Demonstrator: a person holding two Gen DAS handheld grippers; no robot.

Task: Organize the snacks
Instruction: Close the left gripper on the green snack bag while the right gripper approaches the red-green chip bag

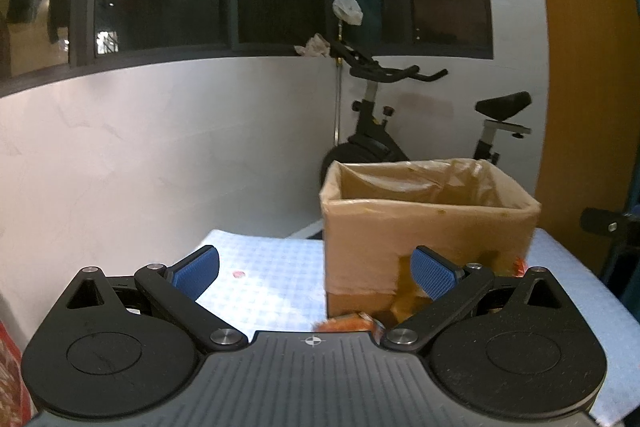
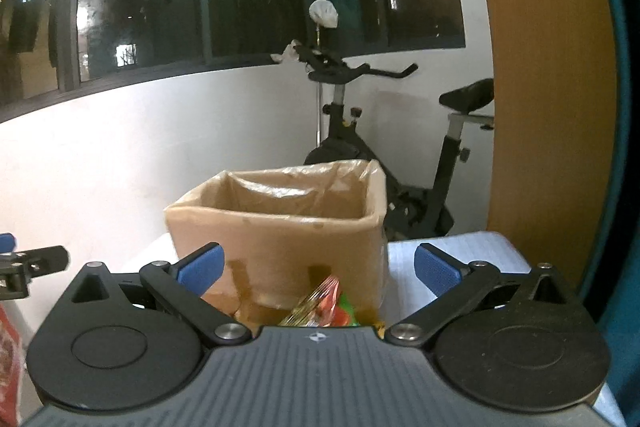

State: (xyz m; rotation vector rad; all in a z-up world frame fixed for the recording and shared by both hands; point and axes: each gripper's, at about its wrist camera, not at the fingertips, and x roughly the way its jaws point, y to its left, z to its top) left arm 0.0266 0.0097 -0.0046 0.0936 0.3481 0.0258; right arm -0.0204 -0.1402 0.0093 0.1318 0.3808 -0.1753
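A cardboard box point(image 1: 428, 239) lined with a clear plastic bag stands on the blue-checked table point(image 1: 272, 267). My left gripper point(image 1: 316, 271) is open, with its right fingertip in front of the box's lower left face. An orange snack packet point(image 1: 348, 323) peeks out just below it at the box's foot. In the right wrist view the same box point(image 2: 280, 243) sits straight ahead. My right gripper point(image 2: 318, 269) is open, and a red, orange and green snack packet point(image 2: 324, 305) lies between its fingers near the base, not clamped.
An exercise bike point(image 1: 384, 131) stands behind the table by the white wall, under dark windows with hanging laundry. A wooden panel point(image 2: 548, 87) rises at the right. A red patterned packet point(image 2: 8, 355) shows at the far left edge. The other gripper's tip point(image 2: 28, 263) appears at left.
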